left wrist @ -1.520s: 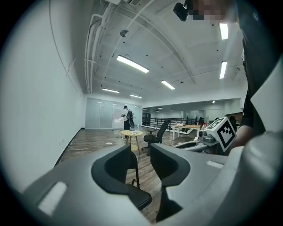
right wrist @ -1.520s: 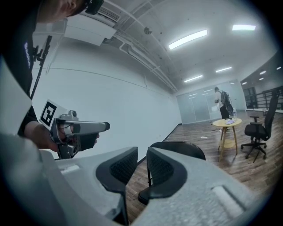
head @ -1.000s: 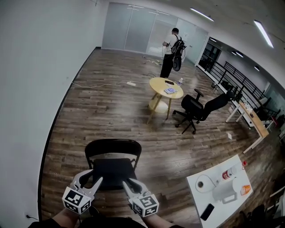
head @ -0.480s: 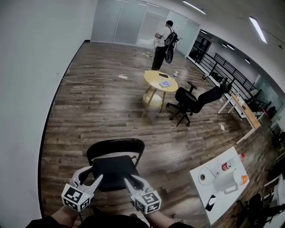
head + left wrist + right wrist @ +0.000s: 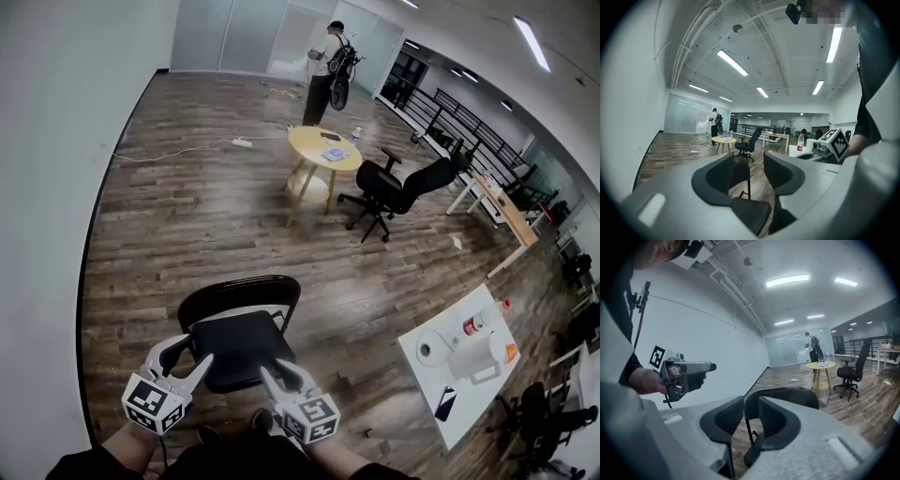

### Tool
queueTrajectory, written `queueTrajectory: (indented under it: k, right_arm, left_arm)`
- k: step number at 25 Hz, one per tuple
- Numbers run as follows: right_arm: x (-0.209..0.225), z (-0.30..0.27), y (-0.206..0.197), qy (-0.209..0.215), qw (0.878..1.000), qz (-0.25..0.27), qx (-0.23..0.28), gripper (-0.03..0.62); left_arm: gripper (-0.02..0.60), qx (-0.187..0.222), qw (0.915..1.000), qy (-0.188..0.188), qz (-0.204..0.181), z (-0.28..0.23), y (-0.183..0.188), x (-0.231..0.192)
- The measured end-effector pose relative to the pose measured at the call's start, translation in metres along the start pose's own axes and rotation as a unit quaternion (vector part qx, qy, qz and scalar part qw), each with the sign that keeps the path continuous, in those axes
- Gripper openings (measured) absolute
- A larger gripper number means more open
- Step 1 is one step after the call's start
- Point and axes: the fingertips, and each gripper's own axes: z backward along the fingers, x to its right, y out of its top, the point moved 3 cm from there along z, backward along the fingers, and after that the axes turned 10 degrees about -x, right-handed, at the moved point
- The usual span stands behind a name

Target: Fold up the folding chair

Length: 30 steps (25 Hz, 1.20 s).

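The folding chair (image 5: 239, 323) could be tipped if grabbed unevenly by the empty, just-opened left claw (image 5: 187, 354), half-wide, and right claw (image 5: 278, 371), narrow.

Open office — swivel chair (image 5: 394, 190), desks (image 5: 499, 208), glass partitions (image 5: 225, 33).

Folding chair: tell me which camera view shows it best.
The head view: the whole folding chair shows from above, unfolded. The left gripper view shows only part of its seat and backrest; the right gripper view shows its curved backrest and a frame tube.
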Motion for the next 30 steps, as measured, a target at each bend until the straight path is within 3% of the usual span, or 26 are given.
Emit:
queueTrajectory:
  k: [7,17,30]
  right_arm:
    - [0.028,-0.006,-0.011,-0.008,0.999,-0.035,0.003,0.103]
    - [0.083,-0.020,-0.021,0.009,0.998,-0.056,-0.014,0.124]
    - [0.141,-0.056,-0.061,0.040,0.993,-0.094,-0.061,0.172]
  left_arm:
    - [0.209,-0.022,0.9997,0.005,-0.009,-0.019,-0.003,-0.006]
    - [0.225,-0.077,0.9951,0.041,-0.047,-0.061,0.006,-0.018]
    - [0.267,-0.155,0.9828,0.065,-0.075,-0.123,-0.008,-0.044]
